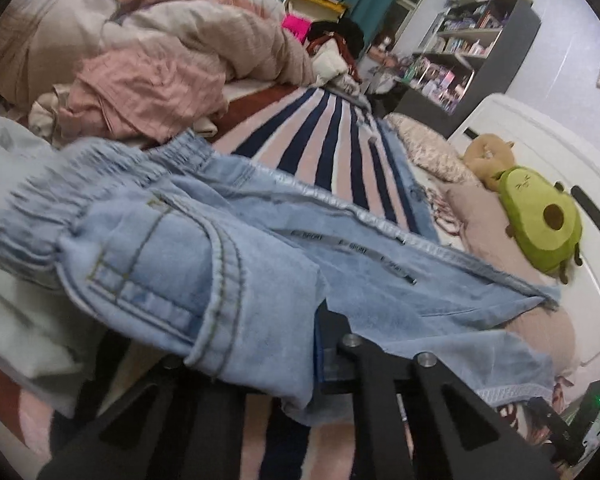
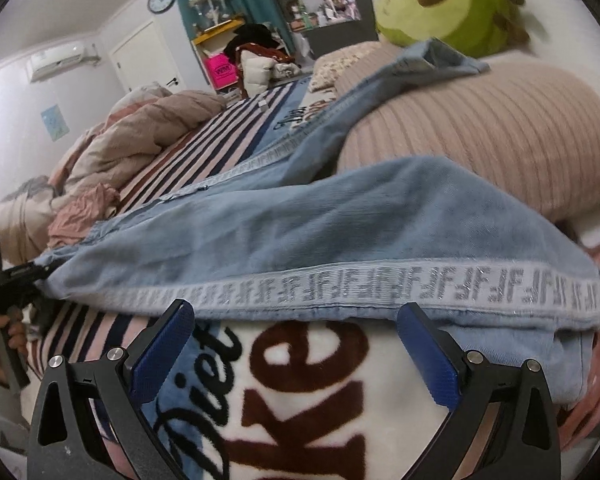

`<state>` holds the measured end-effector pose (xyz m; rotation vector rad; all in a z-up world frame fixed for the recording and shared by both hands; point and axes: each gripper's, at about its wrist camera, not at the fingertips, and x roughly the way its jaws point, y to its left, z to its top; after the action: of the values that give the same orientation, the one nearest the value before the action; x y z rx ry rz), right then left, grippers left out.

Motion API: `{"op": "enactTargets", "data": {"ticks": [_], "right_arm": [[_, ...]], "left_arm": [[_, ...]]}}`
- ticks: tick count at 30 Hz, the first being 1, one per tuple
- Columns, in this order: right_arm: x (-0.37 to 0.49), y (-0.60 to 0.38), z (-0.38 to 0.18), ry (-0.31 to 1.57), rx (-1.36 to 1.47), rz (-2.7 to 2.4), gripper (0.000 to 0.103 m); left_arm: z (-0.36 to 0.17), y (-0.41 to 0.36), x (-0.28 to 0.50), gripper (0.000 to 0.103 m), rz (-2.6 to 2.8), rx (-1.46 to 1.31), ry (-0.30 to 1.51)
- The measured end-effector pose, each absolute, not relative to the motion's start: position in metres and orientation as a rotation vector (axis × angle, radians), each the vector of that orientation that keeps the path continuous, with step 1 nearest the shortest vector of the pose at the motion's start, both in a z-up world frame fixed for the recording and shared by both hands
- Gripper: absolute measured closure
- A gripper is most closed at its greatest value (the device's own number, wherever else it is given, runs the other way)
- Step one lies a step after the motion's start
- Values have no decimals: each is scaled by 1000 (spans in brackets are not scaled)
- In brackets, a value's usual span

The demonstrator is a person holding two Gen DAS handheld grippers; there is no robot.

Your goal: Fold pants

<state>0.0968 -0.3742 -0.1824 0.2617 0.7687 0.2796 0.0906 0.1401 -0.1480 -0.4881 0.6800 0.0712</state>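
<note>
From your left wrist view, the left gripper [image 1: 256,364] is buried under the waist end of the pants [image 1: 228,248]: denim drapes over the fingers and hides the tips, so you cannot tell for certain whether they are pinched, though the cloth hanging off them suggests a grip near the pocket. Holding there makes sense, since the elastic waistband [image 1: 112,168] is the heaviest part and carrying it moves the whole top half. The legs trail away across the striped blanket [image 1: 320,140] toward the avocado plush [image 1: 540,224]. From your right wrist view, the right gripper [image 2: 296,344] has its blue pads [image 2: 164,352] spread wide with nothing between them, sitting just short of the lettered side stripe [image 2: 340,284] on the near leg. That leg lies on the blanket while the other runs up over the ribbed pillow [image 2: 480,128]. Your left gripper [image 2: 8,284] shows at the far waist end, so taking this edge would probably let both ends move together.
</note>
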Motion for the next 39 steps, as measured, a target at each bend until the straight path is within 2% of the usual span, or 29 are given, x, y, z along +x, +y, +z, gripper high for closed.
{"op": "enactTargets", "data": {"ticks": [13,16,19,21,23,25,30,31,34,39], "right_arm": [[82,-418,-195,811,466,233,3],[76,-426,-195,794,494,179,9],[71,-433,-188,746,492,139,11],[70,-436,-183,724,495,114,24],[69,-440,-180,706,491,92,43],[71,-443,-177,687,485,69,54],[90,-465,-201,743,633,86,55],[90,-466,-202,736,640,80,58],[88,-465,-194,721,561,9,98],[86,-462,-161,647,499,72,99]], "left_arm": [[-142,159,38,96,105,-435,679],[-144,159,39,96,103,-437,683],[-144,158,40,96,104,-425,679],[-144,157,41,96,103,-422,676],[-144,156,40,96,102,-423,672],[-143,154,40,96,102,-423,672],[-141,154,39,96,98,-416,664],[-141,155,38,96,96,-416,662],[-138,155,33,96,82,-411,652],[-118,155,33,96,59,-374,634]]}}
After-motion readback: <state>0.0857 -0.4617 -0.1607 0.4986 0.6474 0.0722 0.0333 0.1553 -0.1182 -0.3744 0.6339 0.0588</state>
